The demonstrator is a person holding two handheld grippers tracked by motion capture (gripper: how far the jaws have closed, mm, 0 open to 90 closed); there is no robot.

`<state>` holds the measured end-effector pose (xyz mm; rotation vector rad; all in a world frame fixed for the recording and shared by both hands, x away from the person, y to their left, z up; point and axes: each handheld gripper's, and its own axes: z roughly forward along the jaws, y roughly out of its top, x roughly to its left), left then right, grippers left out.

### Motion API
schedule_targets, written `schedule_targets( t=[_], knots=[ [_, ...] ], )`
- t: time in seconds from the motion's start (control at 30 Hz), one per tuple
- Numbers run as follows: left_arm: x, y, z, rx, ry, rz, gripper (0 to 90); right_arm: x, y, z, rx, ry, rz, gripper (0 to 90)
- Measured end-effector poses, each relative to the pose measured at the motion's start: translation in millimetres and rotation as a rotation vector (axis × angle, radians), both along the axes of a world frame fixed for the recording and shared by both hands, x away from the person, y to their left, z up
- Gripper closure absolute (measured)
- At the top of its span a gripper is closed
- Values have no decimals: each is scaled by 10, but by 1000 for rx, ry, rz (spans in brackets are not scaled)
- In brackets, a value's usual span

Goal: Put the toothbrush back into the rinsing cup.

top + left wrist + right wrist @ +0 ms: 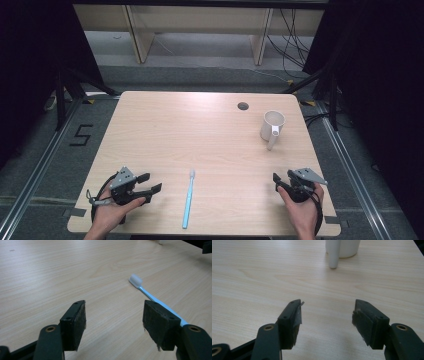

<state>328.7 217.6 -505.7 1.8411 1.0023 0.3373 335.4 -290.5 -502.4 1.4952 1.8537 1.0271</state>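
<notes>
A light blue toothbrush (188, 200) with a white head lies lengthwise on the wooden table (200, 130), near its front edge between the two hands. My left gripper (151, 182) rests at the front left, jaws open, pointing right toward the brush. In the left gripper view the toothbrush (150, 296) lies just beyond the right jaw, and nothing sits between the left gripper's (115, 303) pads. A white mug (272, 124) stands upright at the back right, its handle toward me. My right gripper (276, 182) is at the front right, open and empty. In the right gripper view the mug (343, 247) stands well ahead of the right gripper (328, 302).
A round cable hole (243, 106) is set in the tabletop left of the mug. The table's edge drops to a grey floor with a "5" marking (81, 135) at the left. Cables (292, 45) and wooden furniture legs stand behind the table.
</notes>
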Motion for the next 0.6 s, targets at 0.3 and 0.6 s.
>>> schedule_targets(
  t=[0.3, 0.6],
  knots=[
    [72, -208, 223, 136, 83, -80, 337, -22, 12, 91, -44, 94, -14, 416],
    [138, -480, 436, 401, 288, -250, 328, -105, 47, 291, -62, 83, -2, 429]
  ],
)
